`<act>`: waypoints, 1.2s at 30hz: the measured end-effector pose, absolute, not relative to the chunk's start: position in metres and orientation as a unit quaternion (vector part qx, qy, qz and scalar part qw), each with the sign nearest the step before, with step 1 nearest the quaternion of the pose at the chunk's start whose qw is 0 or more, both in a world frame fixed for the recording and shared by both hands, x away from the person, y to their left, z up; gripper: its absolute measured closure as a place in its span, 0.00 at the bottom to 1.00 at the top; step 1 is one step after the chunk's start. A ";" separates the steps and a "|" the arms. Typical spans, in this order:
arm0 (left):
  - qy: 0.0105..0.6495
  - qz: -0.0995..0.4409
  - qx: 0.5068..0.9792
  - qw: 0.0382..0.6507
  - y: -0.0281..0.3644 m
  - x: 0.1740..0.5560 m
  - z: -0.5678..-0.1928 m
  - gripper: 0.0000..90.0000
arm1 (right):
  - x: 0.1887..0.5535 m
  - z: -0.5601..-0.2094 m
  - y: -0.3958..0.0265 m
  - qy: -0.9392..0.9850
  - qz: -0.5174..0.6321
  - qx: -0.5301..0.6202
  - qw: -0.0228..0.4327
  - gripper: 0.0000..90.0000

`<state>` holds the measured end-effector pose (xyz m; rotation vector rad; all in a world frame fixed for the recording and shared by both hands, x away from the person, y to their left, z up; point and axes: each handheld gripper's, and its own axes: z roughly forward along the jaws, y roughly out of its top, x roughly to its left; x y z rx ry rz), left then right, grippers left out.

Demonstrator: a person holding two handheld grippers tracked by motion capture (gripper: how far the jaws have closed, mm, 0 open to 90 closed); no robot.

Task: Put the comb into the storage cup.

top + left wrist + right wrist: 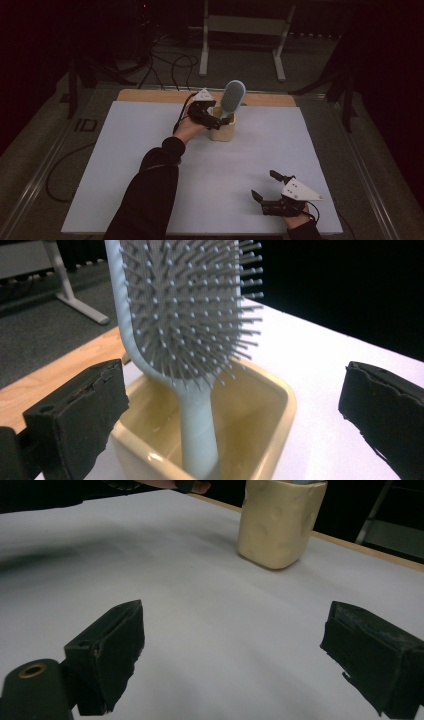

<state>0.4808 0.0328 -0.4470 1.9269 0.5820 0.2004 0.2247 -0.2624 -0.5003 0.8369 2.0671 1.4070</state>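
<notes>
Nearest us, our right gripper [266,192] rests low over the white worktop [150,165] at its near edge, its fingers [107,645] spread wide with nothing between them, well apart from the work.

Our left gripper [212,111] is up at the far side, right against the cream cup [222,131]. Its fingers [80,415] stand wide open either side of the cup, not pressing on anything. The pale blue hairbrush [190,340] stands handle-down inside the cup, leaning against the rim, bristle head well above it.

We judge the step in hand to be the one at the brush itself: either we have it freshly set in the cup and are letting go, or we are lining up to take it out; we cannot tell which. If we are to lift it, the next move calls for closing on the narrow handle just above the rim, then drawing straight up so the cup does not tip. If we are leaving, we back out level, clear of the bristles.
</notes>
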 end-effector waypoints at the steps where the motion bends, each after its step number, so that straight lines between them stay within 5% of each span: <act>1: 0.244 0.084 0.809 0.529 0.034 0.480 -0.447 0.00 | 0.225 -0.500 -0.262 0.759 0.516 0.308 0.249 0.11; 36: 0.264 0.101 0.816 0.504 0.124 0.422 -0.443 0.00 | 0.226 -0.500 -0.259 0.762 0.513 0.306 0.250 0.11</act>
